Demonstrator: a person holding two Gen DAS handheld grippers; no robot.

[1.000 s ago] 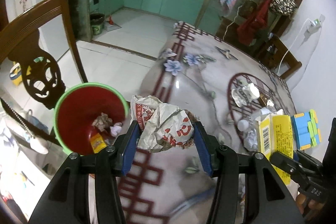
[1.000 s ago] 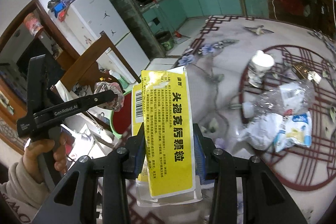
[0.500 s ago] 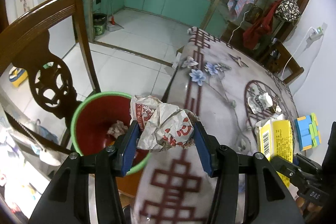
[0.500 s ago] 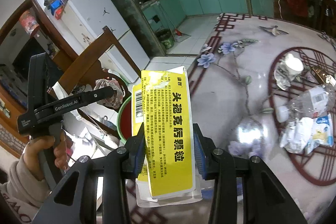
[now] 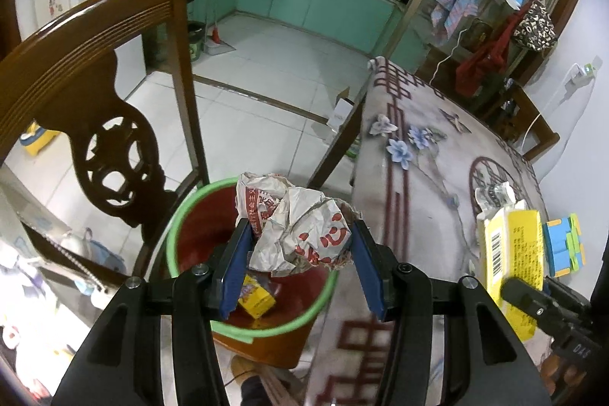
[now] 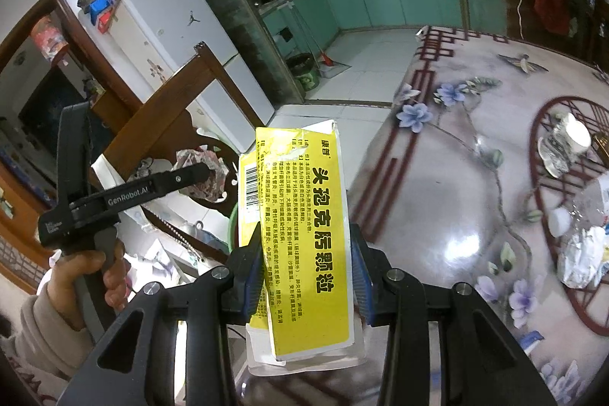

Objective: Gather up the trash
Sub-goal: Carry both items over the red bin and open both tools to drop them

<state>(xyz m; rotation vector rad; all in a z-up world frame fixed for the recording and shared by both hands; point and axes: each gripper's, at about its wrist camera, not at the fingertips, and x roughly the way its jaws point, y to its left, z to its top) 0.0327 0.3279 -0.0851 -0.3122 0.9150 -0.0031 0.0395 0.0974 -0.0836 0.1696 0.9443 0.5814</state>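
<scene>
Holding a crumpled paper wrapper (image 5: 300, 231) at the center of the left wrist view, the left tool (image 5: 302, 253) has its blue pads (image 5: 236, 269) pressed against both sides of the wad. It hangs right above the red bin with the green rim (image 5: 179, 215), which sits low in the frame, just beside the bench (image 5: 426, 177) edge and next to a carved wooden chair (image 5: 99, 124) on the left. Some scraps, including a small yellow box (image 5: 259, 299), lie at the bottom of the bin.

Over in the right wrist view, the right tool (image 6: 306, 276) is clamped on a flattened yellow carton (image 6: 304, 231) with black print, standing upright in the lower middle of the frame. At the left of that view a hand (image 6: 91, 273) grips the other tool's handle. More trash sits at the right edge of the bench: a crushed plastic bottle (image 6: 586, 204), a white wrapper (image 6: 582, 257) and a paper cup (image 6: 571, 139).
</scene>
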